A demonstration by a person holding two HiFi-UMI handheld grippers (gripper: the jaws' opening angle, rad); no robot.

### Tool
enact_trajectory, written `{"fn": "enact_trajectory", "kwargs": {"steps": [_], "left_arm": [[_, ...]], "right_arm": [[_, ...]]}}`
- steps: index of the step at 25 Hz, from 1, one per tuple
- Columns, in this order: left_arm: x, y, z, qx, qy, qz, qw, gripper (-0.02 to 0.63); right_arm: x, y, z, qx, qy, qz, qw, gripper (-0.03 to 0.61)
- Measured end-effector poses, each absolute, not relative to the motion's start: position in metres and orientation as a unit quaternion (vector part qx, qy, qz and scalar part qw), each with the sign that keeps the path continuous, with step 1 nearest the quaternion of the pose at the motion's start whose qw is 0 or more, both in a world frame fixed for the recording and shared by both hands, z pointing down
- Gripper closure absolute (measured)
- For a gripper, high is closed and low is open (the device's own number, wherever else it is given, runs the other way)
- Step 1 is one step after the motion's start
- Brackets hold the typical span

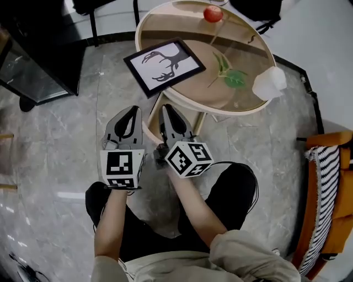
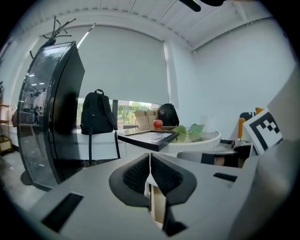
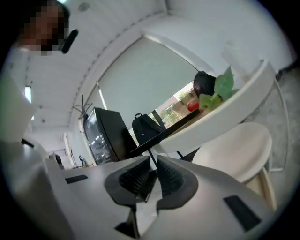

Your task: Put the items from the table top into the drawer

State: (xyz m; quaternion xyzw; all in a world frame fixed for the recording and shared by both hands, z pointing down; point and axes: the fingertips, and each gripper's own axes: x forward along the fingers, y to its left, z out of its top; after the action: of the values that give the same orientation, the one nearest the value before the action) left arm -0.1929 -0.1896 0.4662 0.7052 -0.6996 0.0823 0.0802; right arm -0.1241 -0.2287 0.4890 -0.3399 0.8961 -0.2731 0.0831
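Head view: picture frame overhangs table edge; floor wide at left.

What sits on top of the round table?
A framed antler picture overhanging the table rim, a red round object, a leafy stem, a white crumpled item. The frame hides the tabletop beneath.

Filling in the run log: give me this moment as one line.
left gripper: shut, empty | right gripper: shut, empty | both short of items | on table: frame, apple, leaf sprig, white wad
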Motion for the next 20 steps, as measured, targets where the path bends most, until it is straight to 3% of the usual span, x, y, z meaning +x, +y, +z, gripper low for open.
{"fn": "enact_trajectory", "kwargs": {"steps": [1,3,5,14,20], "left_arm": [[-0.193,-0.186,0.469,0.706,-0.698,0.083,0.082,0.589],[-0.192,-0.183,0.470,0.711,-0.693,0.081,0.086,0.589],[-0.190,-0.180,0.467,0.717,-0.685,0.079,0.099,0.589],[-0.196,-0.178,0.444,0.729,-0.671,0.097,0.098,0.589],[-0.210,-0.175,0.450,0.728,-0.673,0.091,0.095,0.589]], "right_arm": [[-0.125,-0.227,0.489,-0.323,0.891,-0.304,0.100,0.533],[-0.131,-0.226,0.481,-0.290,0.880,-0.353,0.127,0.414],[-0.137,-0.226,0.471,-0.271,0.865,-0.396,0.147,0.394],[-0.167,-0.238,0.465,-0.247,0.829,-0.487,0.118,0.364],[-0.180,-0.261,0.467,-0.227,0.791,-0.548,0.149,0.360]]}}
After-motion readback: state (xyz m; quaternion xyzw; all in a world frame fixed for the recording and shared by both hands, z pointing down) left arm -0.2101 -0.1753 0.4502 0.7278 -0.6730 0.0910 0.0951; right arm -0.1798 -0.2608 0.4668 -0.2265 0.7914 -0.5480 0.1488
